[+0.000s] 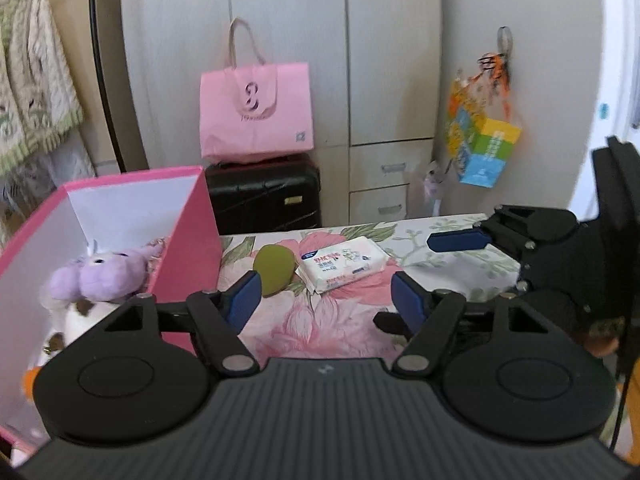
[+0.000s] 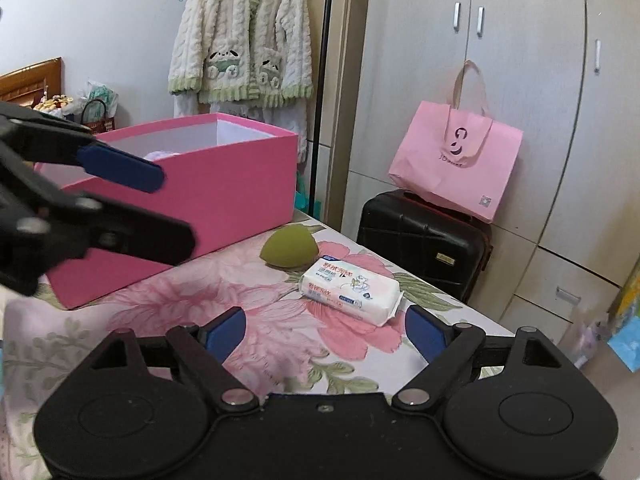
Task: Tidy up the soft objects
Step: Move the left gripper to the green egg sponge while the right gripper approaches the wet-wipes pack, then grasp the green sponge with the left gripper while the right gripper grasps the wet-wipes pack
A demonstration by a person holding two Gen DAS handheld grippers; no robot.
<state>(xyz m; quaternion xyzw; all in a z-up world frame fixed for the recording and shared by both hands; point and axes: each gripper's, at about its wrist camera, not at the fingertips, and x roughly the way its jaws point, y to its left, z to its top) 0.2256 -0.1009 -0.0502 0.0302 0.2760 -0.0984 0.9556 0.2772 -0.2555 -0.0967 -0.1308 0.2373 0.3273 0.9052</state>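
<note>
We hold the left gripper (image 1: pixel 326 300) over a flowered bedsheet (image 1: pixel 320 332) with its jaws partly apart and nothing between them; bare cloth shows in the gap. Just ahead of its left pad lies a green egg-shaped sponge (image 1: pixel 274 270), and touching the sponge on its right side is a white pack of tissues (image 1: pixel 344 264), lying flat and turned at a slant. To the left stands an open pink box (image 1: pixel 192 236) with white inner walls. Inside it rests a purple plush toy (image 1: pixel 102 276), with what may be a second white and brown toy beneath it, though that corner is too blurred for us to be sure.

Our right gripper (image 2: pixel 326 336) hovers over the same sheet with its jaws spread wide and empty, and the tissue pack (image 2: pixel 352 290) sits just beyond them, slightly right of centre. The sponge (image 2: pixel 289 252) lies farther on, near the box's pink side (image 2: pixel 224 192).

Behind the bed a black suitcase (image 2: pixel 424 240) stands against pale wardrobe doors (image 2: pixel 520 60), and a pink paper bag (image 2: pixel 456 160) sits on top of it. A cream knitted cardigan (image 2: pixel 244 36) hangs on the wall behind the box.
</note>
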